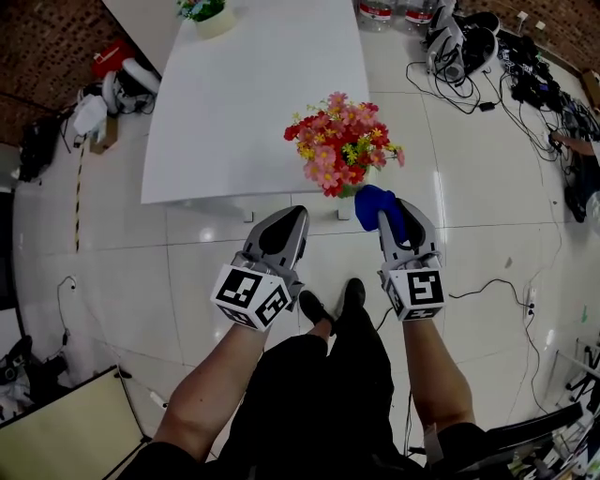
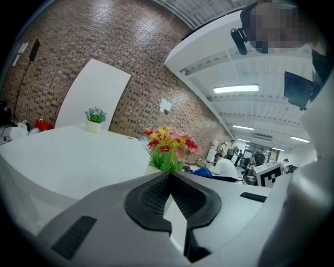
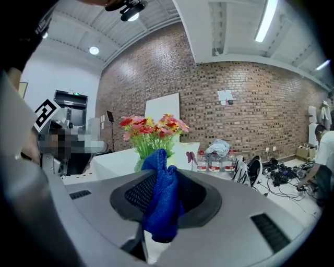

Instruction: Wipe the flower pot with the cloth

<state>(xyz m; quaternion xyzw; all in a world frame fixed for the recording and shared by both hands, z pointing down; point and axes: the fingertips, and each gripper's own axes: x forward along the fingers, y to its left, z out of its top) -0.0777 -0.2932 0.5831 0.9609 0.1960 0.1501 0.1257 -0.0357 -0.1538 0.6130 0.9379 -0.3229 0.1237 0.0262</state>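
Note:
The flower pot (image 1: 342, 142) is a bunch of pink, red and yellow flowers that hides most of its pot, and it stands at the near right corner of the white table (image 1: 234, 103). My right gripper (image 1: 394, 212) is shut on a blue cloth (image 1: 377, 206), which sits just below and right of the flowers. In the right gripper view the cloth (image 3: 162, 198) sticks up between the jaws with the flower pot (image 3: 150, 133) straight behind it. My left gripper (image 1: 285, 219) is shut with nothing in it, below and left of the flower pot (image 2: 166, 150).
A small green plant in a pale pot (image 1: 210, 17) stands at the table's far end. Water bottles (image 3: 213, 161) stand beyond the table. Cables and gear (image 1: 506, 66) lie on the tiled floor at the right. The person's shoes (image 1: 330, 304) show below the grippers.

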